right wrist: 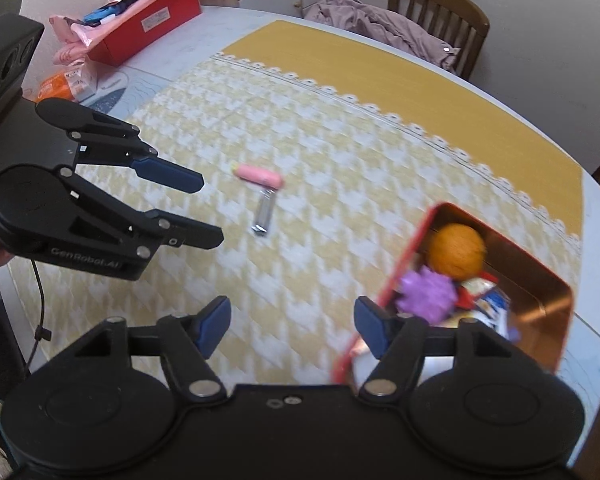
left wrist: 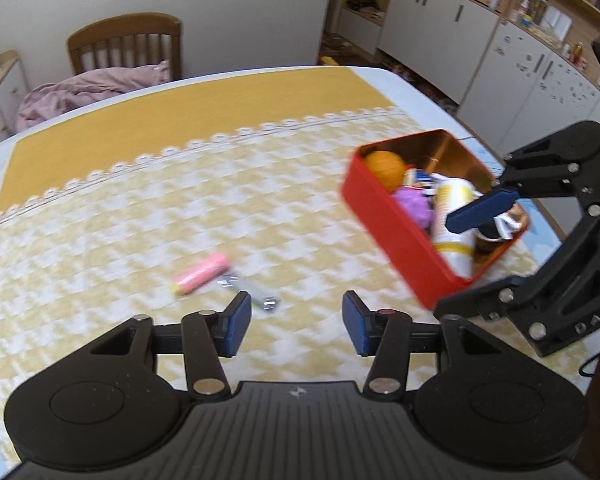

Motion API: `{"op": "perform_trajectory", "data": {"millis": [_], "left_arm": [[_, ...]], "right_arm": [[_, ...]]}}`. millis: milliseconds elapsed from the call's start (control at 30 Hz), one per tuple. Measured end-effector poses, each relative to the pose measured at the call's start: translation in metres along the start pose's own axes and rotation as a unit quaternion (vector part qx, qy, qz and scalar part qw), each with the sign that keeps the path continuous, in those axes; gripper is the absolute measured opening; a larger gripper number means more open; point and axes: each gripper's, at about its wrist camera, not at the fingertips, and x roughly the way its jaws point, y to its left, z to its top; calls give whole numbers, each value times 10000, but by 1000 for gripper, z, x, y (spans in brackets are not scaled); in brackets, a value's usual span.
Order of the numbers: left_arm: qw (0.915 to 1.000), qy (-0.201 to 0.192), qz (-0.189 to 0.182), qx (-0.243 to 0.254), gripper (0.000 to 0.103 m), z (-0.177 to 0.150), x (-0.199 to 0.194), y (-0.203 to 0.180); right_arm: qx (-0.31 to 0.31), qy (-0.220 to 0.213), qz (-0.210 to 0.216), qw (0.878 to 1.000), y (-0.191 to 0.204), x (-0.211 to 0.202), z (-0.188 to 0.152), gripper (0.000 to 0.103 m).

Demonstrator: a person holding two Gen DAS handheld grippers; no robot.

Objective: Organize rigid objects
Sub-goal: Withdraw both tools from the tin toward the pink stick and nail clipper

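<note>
A red tin box (left wrist: 396,236) stands on the right of the table and holds an orange ball (left wrist: 385,165), a purple spiky ball (left wrist: 413,204), a white tube (left wrist: 454,220) and other small items. It also shows in the right wrist view (right wrist: 540,292). A pink cylinder (left wrist: 200,274) and a silver nail clipper (left wrist: 250,293) lie together on the cloth; they show in the right wrist view too, the cylinder (right wrist: 259,175) beyond the clipper (right wrist: 264,214). My left gripper (left wrist: 296,326) is open and empty, just short of them. My right gripper (right wrist: 292,326) is open and empty beside the box's near corner.
A yellow patterned tablecloth (left wrist: 140,208) covers the table. A wooden chair (left wrist: 126,46) with a pink garment stands behind it. A red carton (right wrist: 148,26) and snack packets (right wrist: 66,80) lie at the table's far left in the right wrist view. Cabinets (left wrist: 440,28) line the wall.
</note>
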Motion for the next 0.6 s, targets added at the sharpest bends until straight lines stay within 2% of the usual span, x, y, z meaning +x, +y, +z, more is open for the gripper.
{"op": "perform_trajectory", "data": {"millis": [33,167,233,367,600], "left_arm": [[10000,-32,29,-19,60,-1,-1,7],[9999,-73,59,-70,61,-2,-2,34],[9998,-106,141,-43,70,-3,-1,45],[9995,-257,205,11,75,-6,7,67],[9996,-174,128,201,76,-5,35,91]], "right_arm": [[20,-6,13,10000,4,4,4,72],[90,-6,43,9999,20,23,16,79],[147,-2,54,9999,27,33,21,84],[223,-12,-43,9997,38,51,31,95],[575,121,-304,9978,35,83,42,97]]}}
